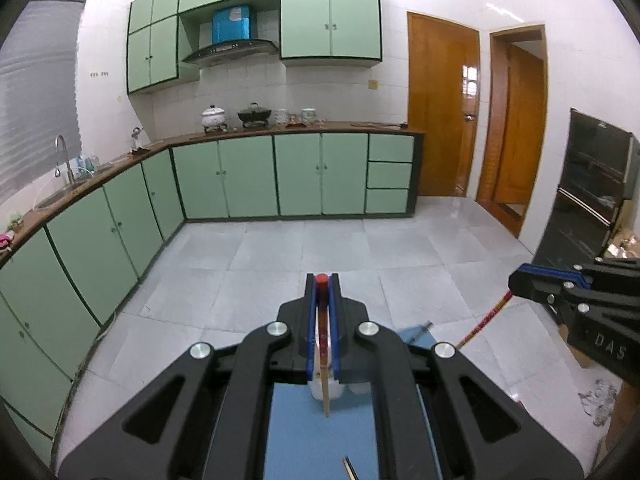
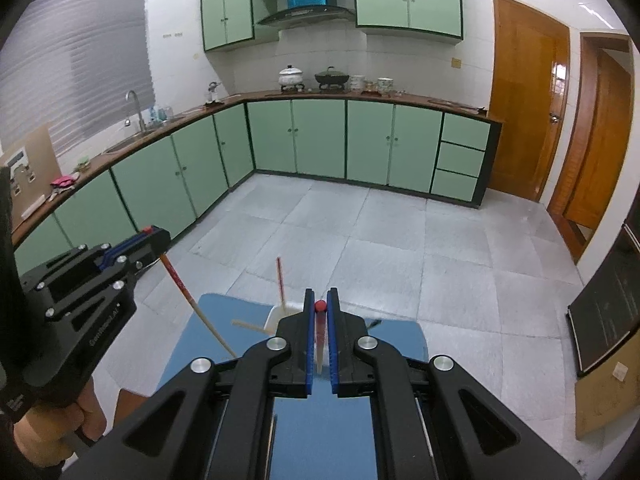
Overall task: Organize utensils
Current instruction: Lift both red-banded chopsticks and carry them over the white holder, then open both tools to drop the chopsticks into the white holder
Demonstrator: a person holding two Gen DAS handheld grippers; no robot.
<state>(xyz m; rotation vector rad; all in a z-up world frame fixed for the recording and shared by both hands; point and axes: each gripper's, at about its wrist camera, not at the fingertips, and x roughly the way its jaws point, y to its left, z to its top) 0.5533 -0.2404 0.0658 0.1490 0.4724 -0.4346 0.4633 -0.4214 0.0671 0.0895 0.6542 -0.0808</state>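
My left gripper (image 1: 321, 280) is shut on a red-topped wooden chopstick (image 1: 323, 344) that hangs down over the blue table (image 1: 320, 440). It also shows at the left of the right wrist view (image 2: 154, 236), where its chopstick (image 2: 192, 300) slants down toward the table. My right gripper (image 2: 320, 306) is shut on a second red-topped chopstick (image 2: 320, 340); it shows at the right of the left wrist view (image 1: 516, 280). A white holder (image 2: 276, 318) stands on the blue table (image 2: 320, 432) with one chopstick (image 2: 281, 284) upright in it and another (image 2: 252, 326) leaning out.
Another utensil tip (image 1: 350, 468) lies on the table near me. Green cabinets (image 1: 248, 176) and a counter with pots (image 1: 214, 116) run along the far walls. A dark oven (image 1: 592, 192) stands at the right, with cardboard (image 2: 612, 392) on the tiled floor.
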